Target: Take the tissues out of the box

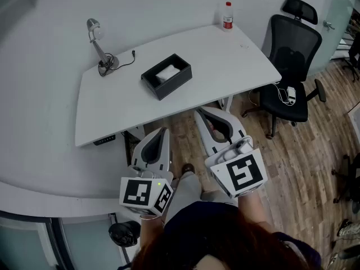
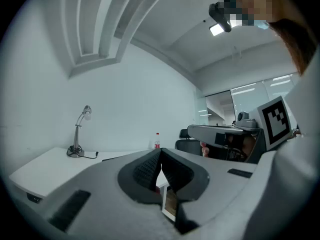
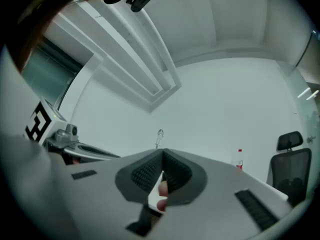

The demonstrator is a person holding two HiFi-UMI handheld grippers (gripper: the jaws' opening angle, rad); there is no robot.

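A black open-topped tissue box [image 1: 166, 75] sits near the middle of the white table [image 1: 225, 61], with white tissues [image 1: 168, 72] showing inside it. Both grippers hang short of the table's near edge, over the wooden floor and close to my body. My left gripper [image 1: 163, 131] is shut with nothing between its pads [image 2: 150, 169]. My right gripper [image 1: 201, 113] is shut too, and holds nothing; a fingertip of the hand that holds it shows below its pads [image 3: 172, 174]. Neither gripper touches the box.
A small desk lamp [image 1: 99, 48] with a trailing cable stands at the table's far left. A red-capped bottle [image 1: 227, 16] stands at its far right corner. A black office chair [image 1: 290, 66] is to the right of the table. A curved white counter [image 1: 39, 190] lies at my left.
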